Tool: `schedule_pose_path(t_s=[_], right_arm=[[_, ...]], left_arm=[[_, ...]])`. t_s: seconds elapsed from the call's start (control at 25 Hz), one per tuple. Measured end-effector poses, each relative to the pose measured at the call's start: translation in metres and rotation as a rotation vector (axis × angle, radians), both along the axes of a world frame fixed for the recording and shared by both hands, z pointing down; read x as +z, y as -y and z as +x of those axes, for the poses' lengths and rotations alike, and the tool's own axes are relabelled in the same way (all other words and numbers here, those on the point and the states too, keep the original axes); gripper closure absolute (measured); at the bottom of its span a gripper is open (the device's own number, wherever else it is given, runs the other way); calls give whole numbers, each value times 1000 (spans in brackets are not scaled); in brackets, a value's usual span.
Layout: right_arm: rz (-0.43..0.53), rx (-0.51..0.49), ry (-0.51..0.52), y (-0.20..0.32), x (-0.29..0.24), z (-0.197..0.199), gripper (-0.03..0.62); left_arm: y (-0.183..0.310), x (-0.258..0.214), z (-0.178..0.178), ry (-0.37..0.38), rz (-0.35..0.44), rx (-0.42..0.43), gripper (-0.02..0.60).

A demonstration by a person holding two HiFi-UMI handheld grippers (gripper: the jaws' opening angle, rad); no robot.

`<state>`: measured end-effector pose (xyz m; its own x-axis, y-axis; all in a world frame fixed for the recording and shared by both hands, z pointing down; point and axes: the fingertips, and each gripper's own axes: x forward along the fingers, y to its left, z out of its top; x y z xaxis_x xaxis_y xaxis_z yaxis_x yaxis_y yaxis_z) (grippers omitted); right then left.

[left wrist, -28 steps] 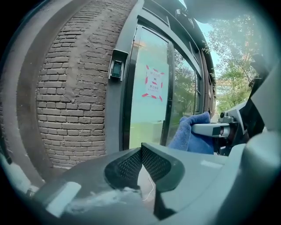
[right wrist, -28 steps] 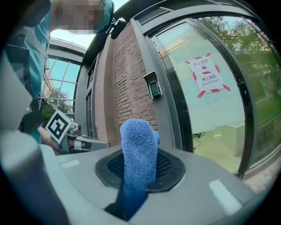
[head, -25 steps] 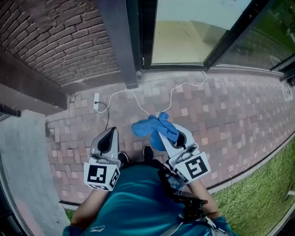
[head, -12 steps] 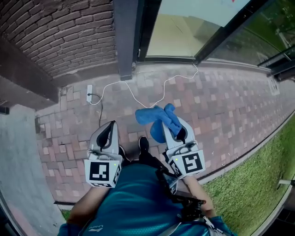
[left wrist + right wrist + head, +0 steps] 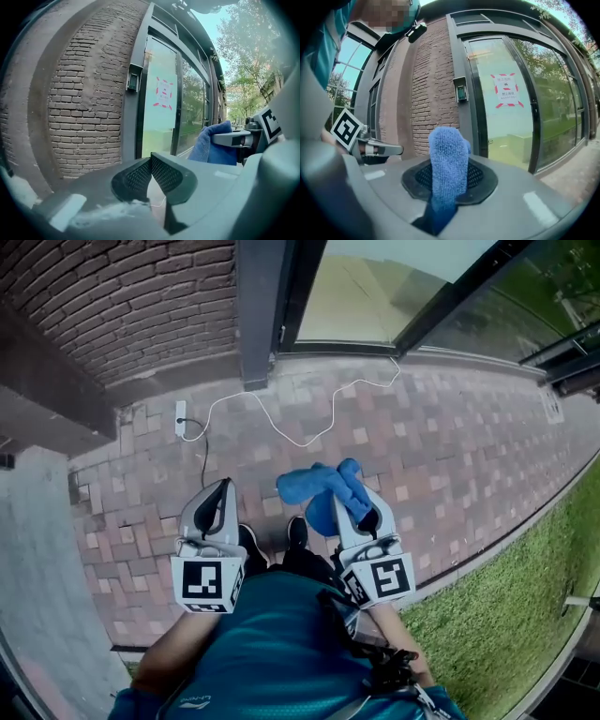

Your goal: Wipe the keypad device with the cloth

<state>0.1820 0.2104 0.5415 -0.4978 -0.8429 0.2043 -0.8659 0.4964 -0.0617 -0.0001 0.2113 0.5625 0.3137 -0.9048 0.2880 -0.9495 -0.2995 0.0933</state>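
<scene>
The keypad device is a small grey box on the dark frame between the brick wall and the glass door; the right gripper view shows the keypad device well ahead, above jaw height. My right gripper is shut on a blue cloth, which stands up between its jaws as a folded blue cloth. My left gripper is held level beside it, shut and empty, its mesh pads touching. Both grippers are some way from the wall.
A white cable runs across the brick paving to a power strip near the wall. The glass door carries a red-and-white notice. Grass borders the paving on the right. The person's shoes show below the grippers.
The head view has swung and shifted slightly, with the wall and door frame nearer the centre. Both grippers keep their pose; the cloth stays in the right one.
</scene>
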Motion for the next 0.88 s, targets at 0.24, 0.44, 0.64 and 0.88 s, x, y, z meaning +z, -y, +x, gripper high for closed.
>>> schedule_pose_path(t_s=[0.24,0.44,0.64,0.88], right_arm=[[-4,-27,-11,9,3,2,534],[-10,-55,-13,13,-1,8,536],[9,-63,-22,18,-3,13,536],[5,-70,-26,19,3,16,537]], left_arm=[[-5,-4,11,9,-2,-11,589],[-3,-6,23,14,10,-23,589],[0,-5,34,0,6,-15,589],[5,-5,37,-43,6,-14,591]])
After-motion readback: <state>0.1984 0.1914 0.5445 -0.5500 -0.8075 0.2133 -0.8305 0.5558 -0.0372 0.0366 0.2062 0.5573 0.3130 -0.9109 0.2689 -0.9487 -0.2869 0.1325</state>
